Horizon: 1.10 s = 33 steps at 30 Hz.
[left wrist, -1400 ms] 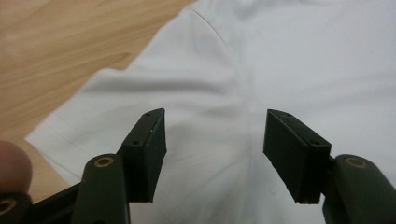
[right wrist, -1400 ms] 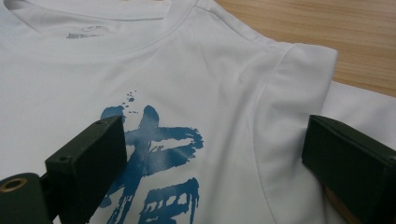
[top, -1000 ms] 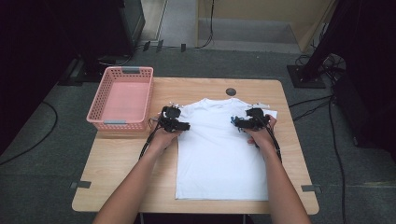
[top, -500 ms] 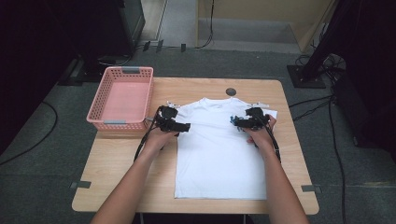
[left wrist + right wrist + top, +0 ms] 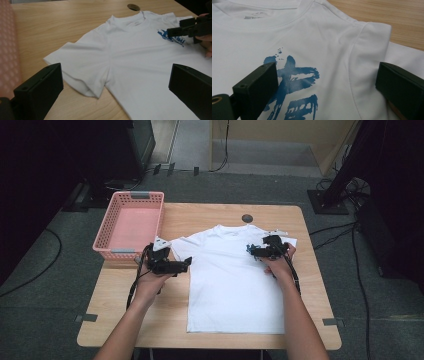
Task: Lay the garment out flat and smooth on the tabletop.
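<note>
A white T-shirt point(image 5: 230, 280) lies flat on the wooden table point(image 5: 200, 220), collar away from me, with a blue print point(image 5: 292, 82) on its chest. My left gripper point(image 5: 186, 265) hovers just off the shirt's left sleeve point(image 5: 77, 67). Its jaws have just been opening and stand wide apart with nothing between them. My right gripper point(image 5: 251, 251) rests over the print near the other sleeve point(image 5: 374, 42), open, the cloth lying flat beneath its jaws. The left gripper view also catches the right gripper point(image 5: 190, 28) across the shirt.
A pink plastic basket point(image 5: 131, 225) with nothing in it stands at the table's back left corner, close to my left hand. A round cable hole point(image 5: 247, 218) sits behind the collar. Bare wood lies in front of the left hand. Cables run across the floor around the table.
My left gripper has drawn back from the shirt's sleeve toward me and to the left, lifting a little. The right gripper has stayed where it was.
</note>
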{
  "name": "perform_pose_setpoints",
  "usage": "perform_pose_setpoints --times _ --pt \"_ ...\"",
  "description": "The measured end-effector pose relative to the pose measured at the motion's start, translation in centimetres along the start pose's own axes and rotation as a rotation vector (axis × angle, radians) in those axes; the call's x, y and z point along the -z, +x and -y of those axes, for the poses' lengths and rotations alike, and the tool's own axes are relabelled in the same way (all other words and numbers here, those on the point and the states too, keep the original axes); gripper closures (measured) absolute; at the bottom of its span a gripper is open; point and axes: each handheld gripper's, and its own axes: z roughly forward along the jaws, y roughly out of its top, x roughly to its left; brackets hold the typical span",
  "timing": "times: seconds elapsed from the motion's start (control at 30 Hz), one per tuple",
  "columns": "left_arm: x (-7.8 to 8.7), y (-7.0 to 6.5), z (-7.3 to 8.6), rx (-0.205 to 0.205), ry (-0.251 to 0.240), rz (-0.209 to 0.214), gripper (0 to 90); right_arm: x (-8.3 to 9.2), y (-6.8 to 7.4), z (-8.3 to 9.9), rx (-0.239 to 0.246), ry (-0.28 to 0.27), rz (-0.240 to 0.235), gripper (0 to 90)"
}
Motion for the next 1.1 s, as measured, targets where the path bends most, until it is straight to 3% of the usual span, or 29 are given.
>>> perform_pose_setpoints --times 0.23,0.43,0.6,0.7,0.97,1.1 --pt "2.2 1.0 2.7 0.021 -0.045 -0.030 0.0 0.0 0.0 0.0 0.003 0.004 -0.004 2.6" --pt "3.7 1.9 5.3 0.014 -0.052 -0.059 0.0 0.0 0.0 0.0 0.002 0.005 -0.004 2.5" --pt "5.0 3.2 7.2 0.041 -0.064 -0.084 0.0 0.0 0.0 0.0 0.003 0.004 -0.004 2.5" --pt "5.7 4.0 8.5 0.058 -0.053 -0.095 0.0 0.0 0.0 0.0 0.002 0.004 -0.004 2.5" --pt "7.3 5.5 10.8 0.052 -0.029 -0.165 0.0 0.0 0.0 0.0 0.002 0.005 -0.004 2.6" --pt "7.9 6.5 12.0 0.082 -0.012 -0.181 0.0 0.0 0.0 0.0 0.002 0.005 -0.004 2.5"
